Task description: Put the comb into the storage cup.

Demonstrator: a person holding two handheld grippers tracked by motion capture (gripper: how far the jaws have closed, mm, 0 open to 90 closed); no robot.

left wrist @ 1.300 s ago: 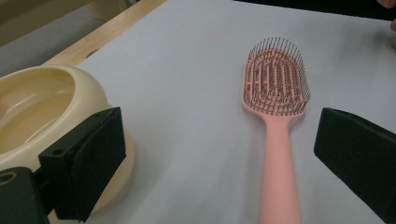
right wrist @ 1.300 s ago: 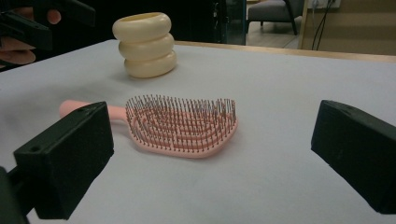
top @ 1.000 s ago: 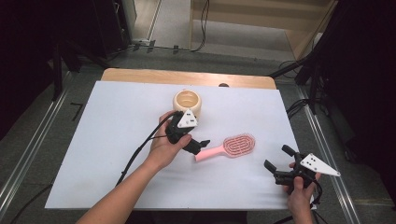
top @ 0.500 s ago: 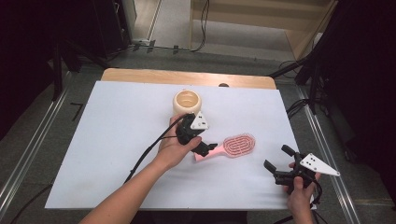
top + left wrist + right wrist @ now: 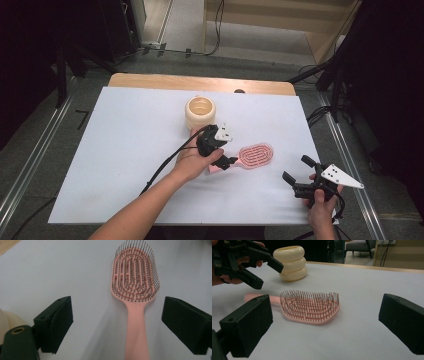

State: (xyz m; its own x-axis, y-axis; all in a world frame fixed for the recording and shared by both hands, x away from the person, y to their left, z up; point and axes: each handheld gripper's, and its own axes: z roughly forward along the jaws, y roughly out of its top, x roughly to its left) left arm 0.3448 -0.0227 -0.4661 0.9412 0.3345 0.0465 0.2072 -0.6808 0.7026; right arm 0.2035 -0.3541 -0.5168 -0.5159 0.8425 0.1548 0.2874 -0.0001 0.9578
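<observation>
A pink hairbrush lies flat, bristles up, on a white table cover, and serves as the landmark here. Its oval head points away from the person's left hand; its handle runs back toward that hand.

The left gripper hangs over the handle end of the brush. Its two black jaws stand spread on either side of the handle, neither pad touching it, and they have just been closing a little. In the left gripper view the handle runs up the middle of the gap between the jaws.

A cream ribbed cup stands upright beyond the brush handle, close behind the left gripper.

The right gripper is held off the brush's head end, apart from it, jaws spread wide with nothing between them, facing the brush.
</observation>
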